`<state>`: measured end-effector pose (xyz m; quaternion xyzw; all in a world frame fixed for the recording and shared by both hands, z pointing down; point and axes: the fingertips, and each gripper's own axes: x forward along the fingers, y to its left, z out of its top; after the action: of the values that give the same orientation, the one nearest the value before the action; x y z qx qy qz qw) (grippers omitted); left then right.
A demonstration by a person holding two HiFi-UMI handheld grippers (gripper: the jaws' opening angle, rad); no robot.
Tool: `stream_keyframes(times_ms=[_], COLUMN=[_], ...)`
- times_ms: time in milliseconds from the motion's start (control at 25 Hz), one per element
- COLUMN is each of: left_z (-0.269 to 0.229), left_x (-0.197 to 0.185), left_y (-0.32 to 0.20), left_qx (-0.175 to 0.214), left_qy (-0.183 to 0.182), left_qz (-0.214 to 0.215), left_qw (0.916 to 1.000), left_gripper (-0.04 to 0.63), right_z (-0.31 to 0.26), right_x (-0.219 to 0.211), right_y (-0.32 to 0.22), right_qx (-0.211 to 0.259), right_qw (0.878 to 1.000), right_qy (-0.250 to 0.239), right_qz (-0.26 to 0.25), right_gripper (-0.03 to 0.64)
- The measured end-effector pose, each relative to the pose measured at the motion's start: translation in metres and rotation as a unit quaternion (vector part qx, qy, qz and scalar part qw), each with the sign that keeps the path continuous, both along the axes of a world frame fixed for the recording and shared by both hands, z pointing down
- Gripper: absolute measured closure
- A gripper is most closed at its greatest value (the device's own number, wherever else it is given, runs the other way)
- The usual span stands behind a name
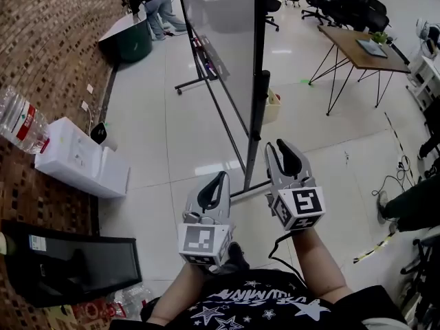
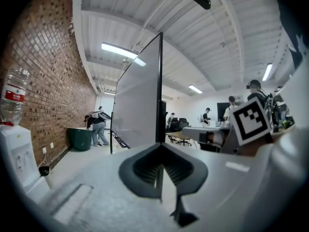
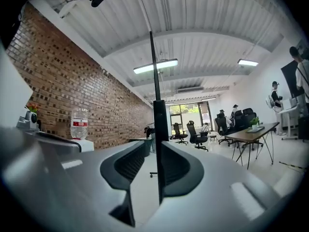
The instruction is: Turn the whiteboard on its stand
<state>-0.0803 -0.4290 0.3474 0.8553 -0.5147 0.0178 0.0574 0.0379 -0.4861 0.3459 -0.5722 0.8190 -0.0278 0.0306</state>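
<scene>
Right tongs [image 3: 154, 145] astride whiteboard edge [image 3: 158, 114]

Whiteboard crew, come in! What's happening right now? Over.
Left gripper shut, empty. Right gripper open, lined up on whiteboard edge, not gripping. Upright on its stand. Tan box on floor beside stand. Over.

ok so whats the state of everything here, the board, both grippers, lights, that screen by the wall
whiteboard: upright on its stand, seen edge-on
left gripper: jaws together, nothing between them
right gripper: jaws slightly apart, the board's edge lines up with the gap, not clamped
ceiling lights: on
black screen: dark
water bottle: standing on the white dispenser
</scene>
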Motion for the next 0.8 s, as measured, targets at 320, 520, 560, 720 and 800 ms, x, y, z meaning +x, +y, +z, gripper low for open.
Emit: stream_keyframes(times_ms=[320, 520, 560, 720, 800], left_z=[0.002, 0.004, 0.005, 0.010, 0.010], left_x=[-0.002, 0.002, 0.000, -0.004, -0.006], left_y=[-0.047, -0.076, -0.085, -0.115, -0.129], left_qx=[-0.001, 0.000, -0.002, -0.012, -0.013], left_qy=[0.008, 0.000, 0.000, -0.005, -0.007], left_qz=[0.017, 0.009, 0.002, -0.010, -0.016], left_qw=[0.9998, 1.0000, 1.0000, 0.9999, 0.9998], left_gripper=[0.589, 0.589, 0.589, 0.589, 0.589], right_z=[0.016, 0.006, 0.001, 0.002, -0.003], right_x=[-0.017, -0.019, -0.023, -0.032, -0.041], right_y=[-0.060, -0.091, -0.097, -0.114, -0.119], right_qx=[-0.025, -0.015, -0.010, -0.004, 0.002], right_qw=[0.999, 0.999, 0.999, 0.998, 0.998], right_qy=[0.022, 0.036, 0.035, 0.053, 0.058], right_qz=[0.025, 0.017, 0.014, 0.014, 0.007], right_gripper=[0.340, 0.300, 0.293, 0.282, 0.279])
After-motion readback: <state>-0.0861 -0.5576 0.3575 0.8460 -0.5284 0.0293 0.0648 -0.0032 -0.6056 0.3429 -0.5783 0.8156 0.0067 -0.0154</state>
